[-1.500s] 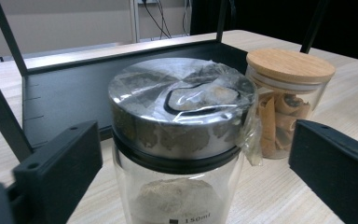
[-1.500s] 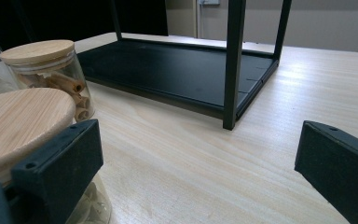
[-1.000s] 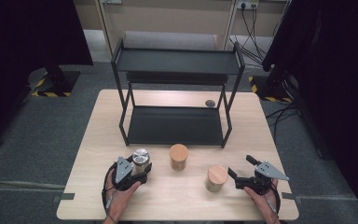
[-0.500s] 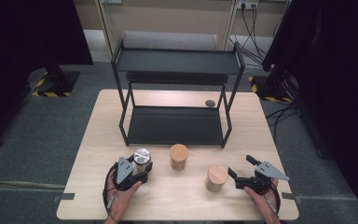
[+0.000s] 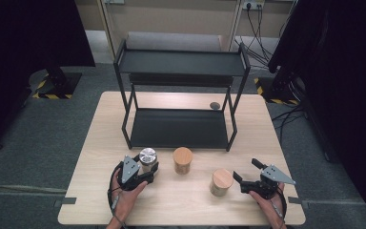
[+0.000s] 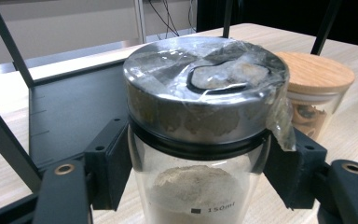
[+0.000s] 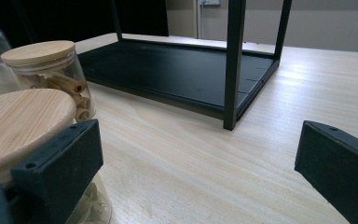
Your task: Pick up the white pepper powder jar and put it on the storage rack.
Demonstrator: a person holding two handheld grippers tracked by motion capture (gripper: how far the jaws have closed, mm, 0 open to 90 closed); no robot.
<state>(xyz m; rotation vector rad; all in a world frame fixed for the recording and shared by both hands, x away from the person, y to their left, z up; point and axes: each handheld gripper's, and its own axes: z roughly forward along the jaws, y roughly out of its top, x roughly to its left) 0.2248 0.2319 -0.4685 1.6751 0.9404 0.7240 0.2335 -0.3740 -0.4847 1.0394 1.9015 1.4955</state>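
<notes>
On the pale wooden table (image 5: 190, 200) — black rack (image 5: 178, 128); grey floor (image 5: 43, 143) around.

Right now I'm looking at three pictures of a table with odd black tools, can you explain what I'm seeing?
A person sits at a wooden table, holding a handheld two-jaw gripper in each hand. One picture is taken from above; the other two come from cameras riding on each gripper. The left gripper is clamped on a metal-lidded glass jar with powder inside. The right gripper stands open beside a wooden-lidded jar, not gripping it. Another wooden-lidded jar stands between them, in front of a black two-level shelf.
</notes>
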